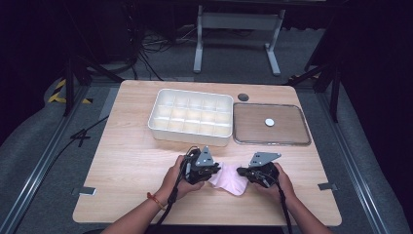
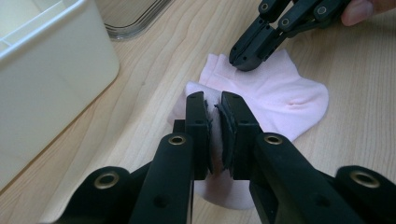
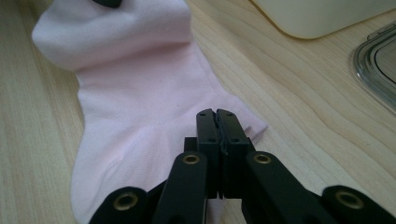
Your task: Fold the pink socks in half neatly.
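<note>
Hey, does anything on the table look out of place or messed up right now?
Nothing is spilled or damaged. The pink sock lies rumpled, pinched at either end by the left gripper and the right gripper. The white divided tray sits square, its clear lid flat beside it.

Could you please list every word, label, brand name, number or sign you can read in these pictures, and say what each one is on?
There is none to read: no print shows on the pink sock, the white divided box, the clear lid, the wooden table or either tongs.
The yellow and black hazard stripes on the floor are a marking without letters.
</note>
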Tool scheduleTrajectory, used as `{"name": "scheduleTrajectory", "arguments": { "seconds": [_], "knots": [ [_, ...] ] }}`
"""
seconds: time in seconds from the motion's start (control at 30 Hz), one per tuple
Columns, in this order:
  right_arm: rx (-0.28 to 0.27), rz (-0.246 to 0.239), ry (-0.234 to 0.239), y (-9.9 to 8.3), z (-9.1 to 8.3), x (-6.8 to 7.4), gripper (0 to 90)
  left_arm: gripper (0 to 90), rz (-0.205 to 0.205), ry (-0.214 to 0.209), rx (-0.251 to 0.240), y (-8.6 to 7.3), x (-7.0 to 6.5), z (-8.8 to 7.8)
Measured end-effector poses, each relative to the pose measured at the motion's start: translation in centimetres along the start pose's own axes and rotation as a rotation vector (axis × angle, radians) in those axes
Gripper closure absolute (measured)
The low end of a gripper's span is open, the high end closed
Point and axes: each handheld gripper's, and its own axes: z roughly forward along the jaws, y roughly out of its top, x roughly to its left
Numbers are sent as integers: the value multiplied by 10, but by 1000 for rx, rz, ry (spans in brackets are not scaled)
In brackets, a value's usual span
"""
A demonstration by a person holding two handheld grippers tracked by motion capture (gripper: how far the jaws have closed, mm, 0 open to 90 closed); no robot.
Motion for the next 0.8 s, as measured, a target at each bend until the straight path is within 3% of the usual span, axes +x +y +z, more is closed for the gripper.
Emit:
{"name": "scheduleTrajectory", "arguments": {
  "seconds": [0.17,0.27,0.6,0.7,0.8],
  "knots": [
    [-24,12,1,2,-7,-1,896,818,-6,5,-10,2,-1,0],
    [7,3,-2,0,-1,1,896,818,4,5,-11,5,-1,1],
    [11,-23,6,3,8,6,895,818,34,-26,10,14,-10,15],
    [-3,-26,-5,4,4,6,873,818,34,-22,13,14,-10,16],
    [-29,6,-19,3,-7,1,850,818,26,-22,15,14,-8,15]
  ]
}}
